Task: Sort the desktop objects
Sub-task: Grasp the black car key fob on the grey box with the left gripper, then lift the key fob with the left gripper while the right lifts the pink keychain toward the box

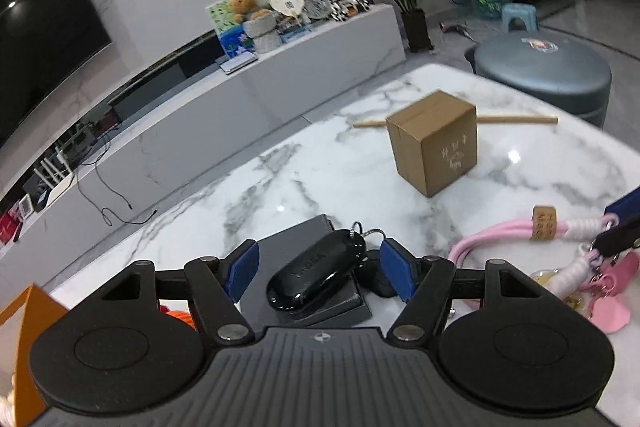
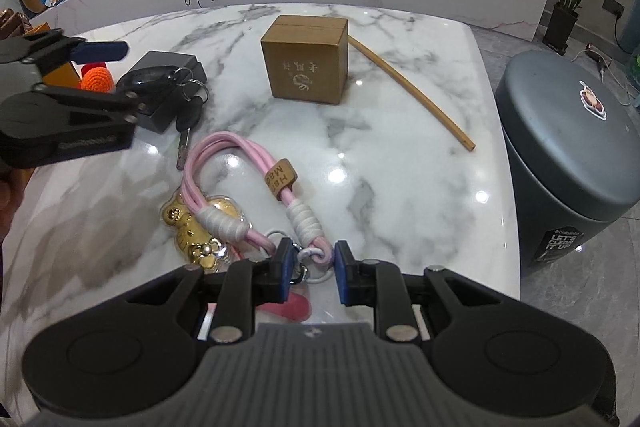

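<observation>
Two grippers work over the marble counter point(image 2: 400, 163). With jaws spread wide, the left gripper point(image 1: 318, 267) straddles a black key fob point(image 1: 316, 277) lying on a dark flat box point(image 1: 298, 259), pads clear of it. Nearly pressed together, the right gripper point(image 2: 311, 273) brackets the metal ring end of a pink lanyard point(image 2: 224, 163); whether it pinches the ring cannot be told. Farther back stand a cardboard box point(image 2: 306, 65) and, just beside it, a wooden stick point(image 2: 412, 93).

Left gripper point(image 1: 320, 269): angled downward, jaws held wide apart. Right gripper point(image 2: 311, 267): pitched steeply down, jaws drawn narrow.
</observation>
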### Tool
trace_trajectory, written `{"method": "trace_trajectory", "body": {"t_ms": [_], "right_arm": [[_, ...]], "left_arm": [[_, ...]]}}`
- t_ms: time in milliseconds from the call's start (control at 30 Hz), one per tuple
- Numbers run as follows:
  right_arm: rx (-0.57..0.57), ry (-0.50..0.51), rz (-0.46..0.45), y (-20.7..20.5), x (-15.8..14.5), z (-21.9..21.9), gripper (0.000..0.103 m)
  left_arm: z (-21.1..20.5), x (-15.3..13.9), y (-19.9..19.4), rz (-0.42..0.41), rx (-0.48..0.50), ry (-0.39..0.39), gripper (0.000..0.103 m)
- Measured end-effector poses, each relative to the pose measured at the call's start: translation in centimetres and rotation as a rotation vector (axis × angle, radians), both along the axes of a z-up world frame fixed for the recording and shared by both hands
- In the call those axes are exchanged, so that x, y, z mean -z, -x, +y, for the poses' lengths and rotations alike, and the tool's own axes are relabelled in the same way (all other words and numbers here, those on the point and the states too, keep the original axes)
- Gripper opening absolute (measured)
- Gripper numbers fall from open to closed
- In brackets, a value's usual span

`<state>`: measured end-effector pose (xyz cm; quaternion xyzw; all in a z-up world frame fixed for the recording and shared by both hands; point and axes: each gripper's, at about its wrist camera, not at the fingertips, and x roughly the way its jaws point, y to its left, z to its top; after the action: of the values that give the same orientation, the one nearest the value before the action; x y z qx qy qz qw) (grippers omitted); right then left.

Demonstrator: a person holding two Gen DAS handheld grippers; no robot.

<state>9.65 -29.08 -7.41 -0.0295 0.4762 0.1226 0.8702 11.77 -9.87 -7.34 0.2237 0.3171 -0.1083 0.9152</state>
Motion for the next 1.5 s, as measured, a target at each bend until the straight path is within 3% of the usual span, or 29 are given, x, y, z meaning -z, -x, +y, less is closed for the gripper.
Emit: {"method": "trace_trajectory", "body": {"t_ms": [167, 233, 433, 567, 767, 1067, 1133, 1167, 1333, 1500], "right_arm": [[0.000, -0.001, -0.001, 0.1, 0.0, -0.2, 0.023], [0.000, 0.000, -0.002, 0.2, 0.0, -0.3, 0.023], [0.004, 0.004, -0.001, 0.2, -0.1, -0.6, 0.023], [0.006, 0.003, -0.008, 0.3, -0.4, -0.5, 0.023], [0.000, 0.002, -0.016, 0.5, -0.9, -0.1, 0.023], [-0.014, 0.002, -0.008, 0.7, -1.0, 0.5, 0.028], [-0.019, 0.006, -0.013, 0.6, -0.8, 0.6, 0.040], [-0.020, 0.009, -0.027, 0.6, -0.8, 0.8, 0.042], [0.028, -0.022, -0.143, -0.2, -1.2, 0.7, 0.042], [0.033, -0.041, -0.103, -1.7, 0.1, 1.1, 0.041]], "left_arm": [[-0.6, 0.8, -0.8, 0.009, 0.009, -0.050, 0.078], [-0.5, 1.1, -1.0, 0.029, 0.004, -0.058, 0.054], [0.2, 0.9, -0.6, 0.042, 0.001, -0.056, 0.040], [0.7, 0.1, -0.1, 0.060, -0.002, -0.007, 0.020], [2.2, -1.1, 0.5, 0.102, -0.005, 0.097, 0.019], [3.0, -3.2, 1.7, 0.076, -0.010, 0.133, 0.018], [3.1, -3.4, 1.9, 0.070, -0.007, 0.136, 0.018], [3.1, -3.5, 2.0, 0.069, -0.005, 0.138, 0.018], [3.3, -4.0, 2.3, 0.062, -0.005, 0.152, 0.018], [3.3, -4.3, 2.6, 0.062, 0.003, 0.160, 0.018]]}}
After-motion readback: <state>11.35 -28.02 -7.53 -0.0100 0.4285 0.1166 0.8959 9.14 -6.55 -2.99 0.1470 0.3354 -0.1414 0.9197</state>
